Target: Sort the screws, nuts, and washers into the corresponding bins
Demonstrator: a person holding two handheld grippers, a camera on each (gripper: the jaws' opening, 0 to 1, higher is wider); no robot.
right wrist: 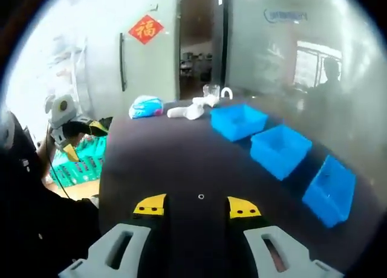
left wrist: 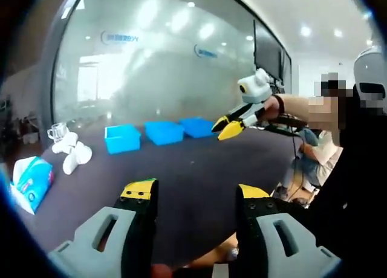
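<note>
Washer alone mid-table; bins line far edge

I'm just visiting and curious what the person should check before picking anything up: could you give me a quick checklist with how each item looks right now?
1. Three blue bins in a row on the dark table: ok.
2. Bins hold nothing yet: cannot tell, their insides are mostly hidden.
3. A part to pick is in sight: ok, one small ring-shaped piece lies just ahead of the right gripper; whether nut or washer, cannot tell.
4. Right gripper's jaws apart and holding nothing: ok.
5. Left gripper jaws apart and holding nothing: ok.
6. Other screws, nuts and washers located: cannot tell; none can be made out.
</note>
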